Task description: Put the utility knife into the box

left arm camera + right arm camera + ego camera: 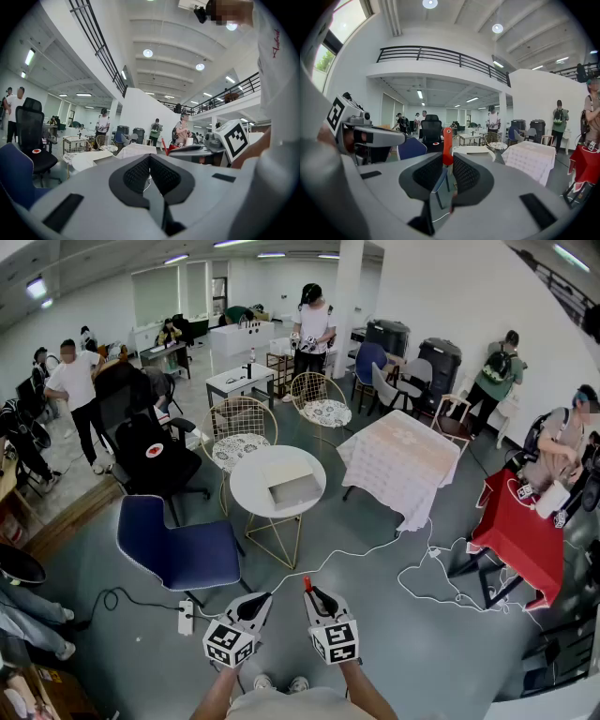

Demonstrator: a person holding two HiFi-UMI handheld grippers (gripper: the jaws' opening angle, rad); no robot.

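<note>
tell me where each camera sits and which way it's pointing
Head view: on the person's head, looking steeply down at the round white table, forearms, left tool and right tool.
Left gripper view: on the left tool, looking across the room past its shut jaws.
Right gripper view: on the right tool, looking past the red utility knife in its jaws.
Shared: all show the table.

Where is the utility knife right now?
The utility knife sits clamped in the right gripper, bottom centre of the head view, short of the box on the round table.
</note>
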